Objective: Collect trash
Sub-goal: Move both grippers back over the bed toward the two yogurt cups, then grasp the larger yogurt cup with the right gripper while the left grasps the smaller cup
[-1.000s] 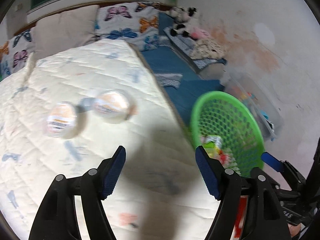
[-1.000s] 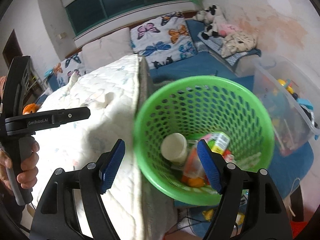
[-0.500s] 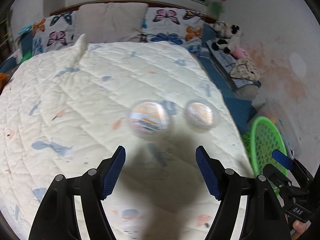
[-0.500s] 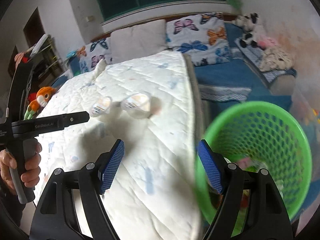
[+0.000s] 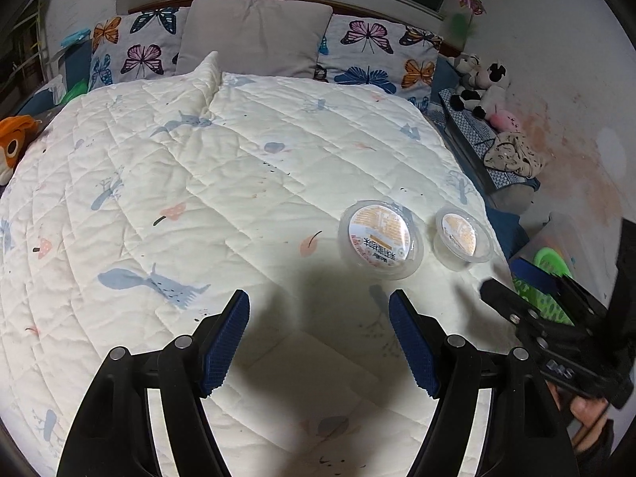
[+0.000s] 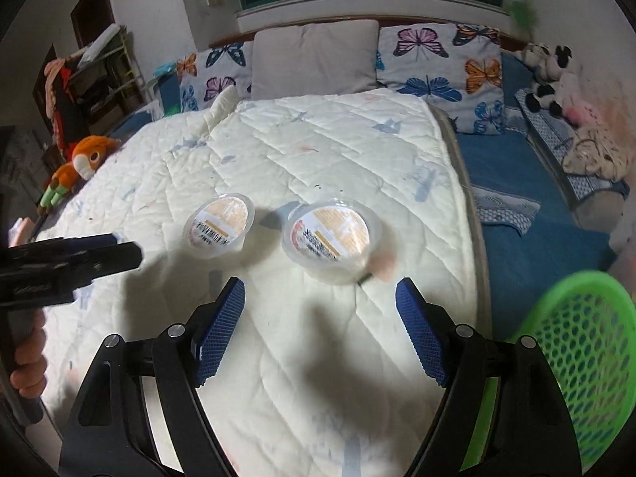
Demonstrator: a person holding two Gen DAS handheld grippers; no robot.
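**Two cups left on the bed, both tongs lined up empty**

Here we are over the bed (image 5: 198, 183), and both tongs are coming in with nothing between the pads. The left tongs (image 5: 318, 338) stand wide and released, pointing down at bare quilt. The right tongs (image 6: 320, 328) are released too, jaws spread over the quilt, nothing in them.

The trash in question: two clear plastic cups with orange-printed foil lids, side by side near the bed's right edge. In the right view, the right cup (image 6: 332, 240) sits just ahead of the right tongs, almost centred between the pads. The left cup (image 6: 218, 224) lies just beside it, nearer the left tongs, whose tip pokes in from the left of that view. In the left view both cups lie ahead and off to the right.

The basket (image 6: 576, 361), green mesh, waits off the bed's right side, near the right tongs.

So this looks like the reach step, one cup per hand. Next move, as I read it: push each pair of tongs forward and down until the pads straddle a cup wall, then squeeze gently. These cups look thin and may crush or skid on soft quilt.
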